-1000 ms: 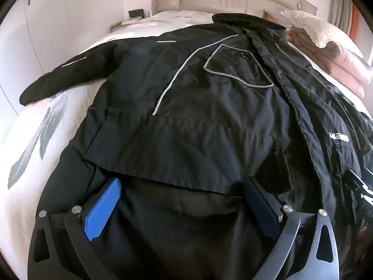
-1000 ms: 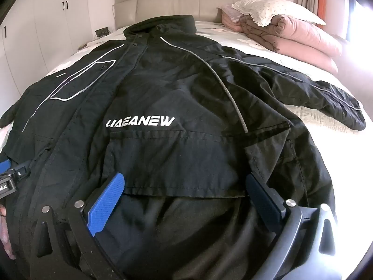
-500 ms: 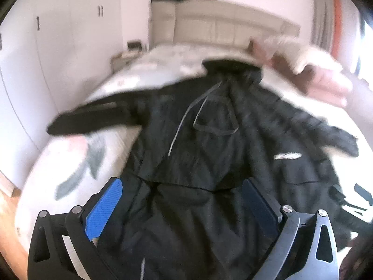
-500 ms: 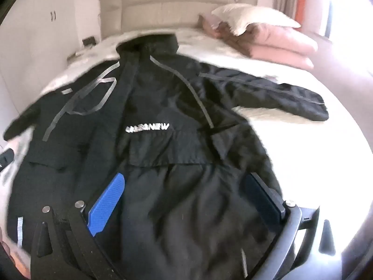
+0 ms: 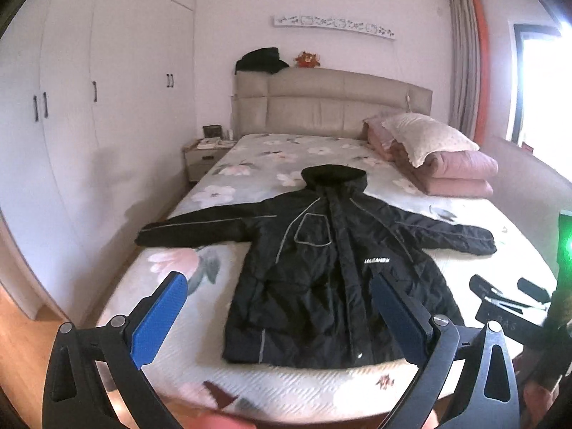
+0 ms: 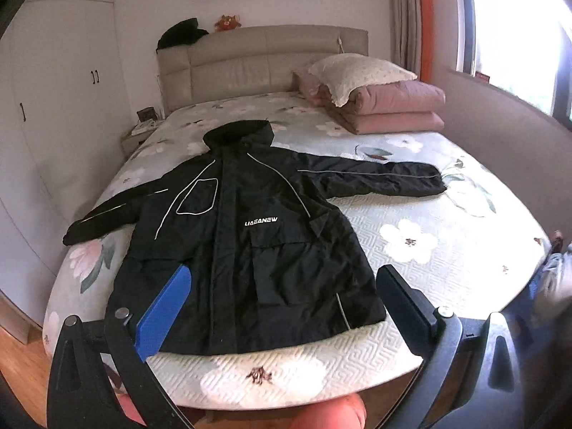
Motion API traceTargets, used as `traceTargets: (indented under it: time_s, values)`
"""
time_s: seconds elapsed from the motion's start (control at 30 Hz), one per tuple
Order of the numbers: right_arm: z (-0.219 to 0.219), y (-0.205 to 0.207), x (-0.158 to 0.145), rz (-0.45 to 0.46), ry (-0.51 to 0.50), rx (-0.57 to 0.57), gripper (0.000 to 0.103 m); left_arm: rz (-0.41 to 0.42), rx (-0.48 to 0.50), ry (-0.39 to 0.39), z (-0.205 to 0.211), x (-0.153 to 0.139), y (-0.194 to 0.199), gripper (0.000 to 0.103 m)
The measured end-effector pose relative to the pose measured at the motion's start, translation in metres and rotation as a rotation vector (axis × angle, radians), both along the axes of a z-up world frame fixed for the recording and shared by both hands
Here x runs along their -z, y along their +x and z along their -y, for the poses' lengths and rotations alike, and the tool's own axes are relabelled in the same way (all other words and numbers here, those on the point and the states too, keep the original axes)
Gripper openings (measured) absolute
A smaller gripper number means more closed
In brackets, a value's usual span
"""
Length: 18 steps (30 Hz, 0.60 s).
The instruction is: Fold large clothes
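The big bed with the pale floral quilted cover [image 6: 447, 257] fills everything ahead of both tools. Spread flat on it, front side up, is the long black hooded jacket with thin reflective piping and a white chest logo [image 6: 250, 250]: sleeves out to either side, hem nearest the jaws. Neither tool touches it. The left gripper [image 5: 277, 316] and right gripper [image 6: 284, 312] both hang back off the foot of the bed, jaws wide apart, holding nothing.

I'd say no fold has begun, so start with a sleeve: pinch near the cuff and lay it straight across the chest.

Hard to read: the left view's far right edge shows some dark gear [image 5: 500, 304] I can't identify, and the jacket's back is hidden.
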State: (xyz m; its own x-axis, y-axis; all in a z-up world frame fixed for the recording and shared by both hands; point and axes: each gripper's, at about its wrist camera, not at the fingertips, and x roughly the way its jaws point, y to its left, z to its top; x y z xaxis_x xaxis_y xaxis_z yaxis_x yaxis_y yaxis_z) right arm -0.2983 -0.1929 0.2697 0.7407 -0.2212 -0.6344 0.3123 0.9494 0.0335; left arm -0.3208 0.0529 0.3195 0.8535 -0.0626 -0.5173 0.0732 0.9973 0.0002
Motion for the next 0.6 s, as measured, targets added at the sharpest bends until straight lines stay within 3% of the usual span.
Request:
traceTargets:
  time_s: [0.27,0.4,0.6]
  values:
    - [-0.024,-0.029,-0.034,0.038,-0.07,0.035,0.103,0.014,0.022,0.033,0.014,-0.01,-0.014,0.103]
    - [-0.023,-0.024,-0.033,0.018,-0.087,0.043,0.103,-0.026,0.05,0.032,0.018,0.006,0.008,0.103]
    - [-0.017,-0.005,-0.04,0.009,-0.091,0.011,0.103,-0.046,0.06,0.056,0.035,0.005,0.033,0.103]
